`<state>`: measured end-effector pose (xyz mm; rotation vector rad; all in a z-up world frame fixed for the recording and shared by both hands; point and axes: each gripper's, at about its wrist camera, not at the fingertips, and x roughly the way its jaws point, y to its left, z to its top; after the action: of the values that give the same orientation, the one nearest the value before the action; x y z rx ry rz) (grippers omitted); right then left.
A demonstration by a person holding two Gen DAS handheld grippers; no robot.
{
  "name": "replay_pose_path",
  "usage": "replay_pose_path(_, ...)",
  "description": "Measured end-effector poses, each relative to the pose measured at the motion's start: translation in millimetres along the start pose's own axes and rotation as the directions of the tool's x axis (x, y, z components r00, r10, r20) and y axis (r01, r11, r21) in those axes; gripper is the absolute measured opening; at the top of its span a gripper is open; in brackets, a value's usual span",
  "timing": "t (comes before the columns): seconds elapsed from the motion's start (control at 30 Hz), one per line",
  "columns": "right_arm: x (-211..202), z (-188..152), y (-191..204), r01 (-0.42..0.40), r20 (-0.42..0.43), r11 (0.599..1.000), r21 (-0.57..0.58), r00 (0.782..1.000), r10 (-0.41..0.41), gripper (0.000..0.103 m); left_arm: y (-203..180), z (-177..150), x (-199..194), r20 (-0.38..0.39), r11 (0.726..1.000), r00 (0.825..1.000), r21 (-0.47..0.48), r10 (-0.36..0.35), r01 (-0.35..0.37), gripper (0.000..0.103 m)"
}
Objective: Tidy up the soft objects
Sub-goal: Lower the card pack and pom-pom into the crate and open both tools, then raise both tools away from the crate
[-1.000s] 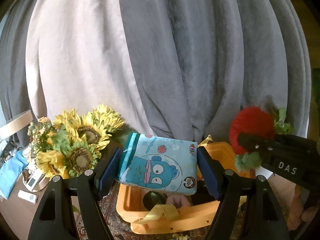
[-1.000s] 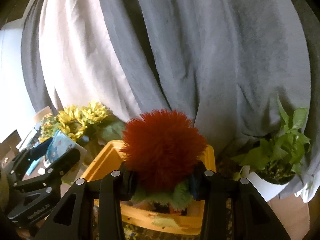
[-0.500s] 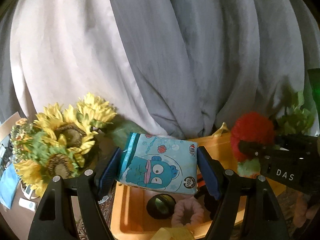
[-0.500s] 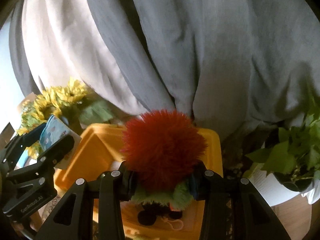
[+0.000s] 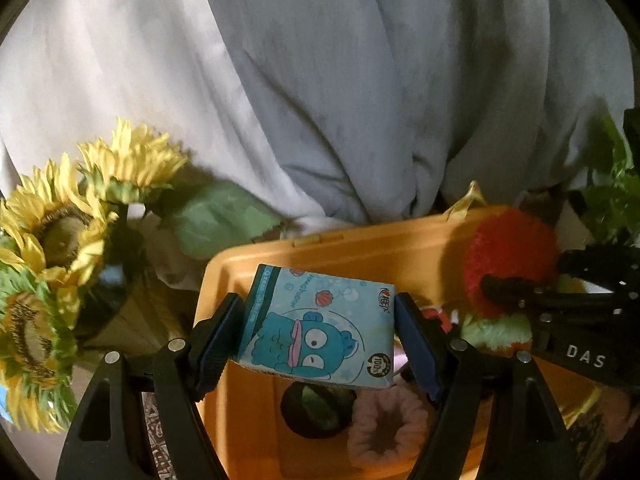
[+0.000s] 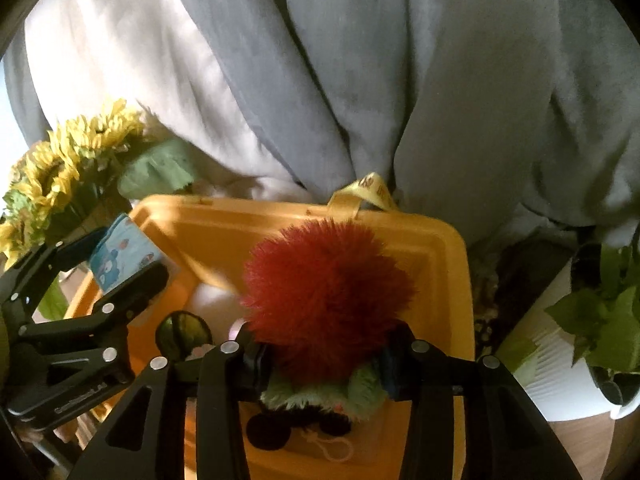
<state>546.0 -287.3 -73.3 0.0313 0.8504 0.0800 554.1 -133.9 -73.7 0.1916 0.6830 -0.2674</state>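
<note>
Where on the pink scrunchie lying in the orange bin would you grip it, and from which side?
Take the pink scrunchie from above, one finger through its open centre and one outside, pinching the ruffled band on the side away from the black ring. It lies flat on the floor of the orange bin, so the walls block any sideways approach.

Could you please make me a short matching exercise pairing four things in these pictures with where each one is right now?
1. tissue pack
2. red pompom toy
3. pink scrunchie
4. sunflowers

A. lying inside the orange bin
B. between the left gripper's fingers
C. beside the bin, outside it
D. between the right gripper's opening fingers

Pairs: 1-B, 2-D, 3-A, 4-C
</note>
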Motion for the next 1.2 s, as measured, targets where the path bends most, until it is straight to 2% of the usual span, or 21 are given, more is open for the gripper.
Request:
replay_pose_path(0.03,2,0,0,-0.006,-0.011,1.000,0.003,1.000,0.006,0.053,0,-1,2,-0.011,1.000,1.000,-0.002,0.001,-0.001,0.078)
replay_pose_path(0.07,3,-1,-1,-0.009,-0.017,1.000,0.008,1.000,0.009,0.061,0,-2,3,-0.022,1.000,1.000,-0.004,-0.004,0.004,0.080)
replay_pose_path(0.1,4,-2,-2,-0.008,-0.020,1.000,0.011,1.000,0.009,0.066,0,-3,5,-0.026,1.000,1.000,-0.004,-0.006,0.006,0.086)
replay_pose_path(0.13,4,-3,-2,-0.002,-0.017,1.000,0.011,1.000,0.002,0.067,0,-4,5,-0.025,1.000,1.000,-0.003,-0.005,0.005,0.091)
replay_pose_path(0.33,-11,-4,-6,0.023,0.029,0.999,0.040,0.999,-0.025,0.067,-2,-4,-7,0.004,1.000,1.000,-0.003,0.015,-0.015,0.094)
replay_pose_path(0.5,-34,-2,-6,0.020,0.089,0.997,0.078,0.996,-0.027,0.067,1,-1,-33,0.053,0.999,0.998,-0.038,0.021,-0.019,0.095)
replay_pose_path(0.63,-56,-4,-1,0.015,0.151,0.996,0.093,0.988,-0.029,0.067,2,-2,-63,0.103,0.998,0.993,-0.048,0.055,-0.050,0.099)
replay_pose_path(0.77,-79,-10,4,0.015,0.215,0.993,0.120,0.976,-0.040,0.067,7,-6,-81,0.110,0.994,0.990,-0.079,0.085,-0.076,0.100)
replay_pose_path(1.2,-121,-38,34,0.018,0.287,0.994,0.105,0.957,-0.047,0.067,25,-36,-142,0.192,0.978,0.963,-0.127,0.189,-0.166,0.103)
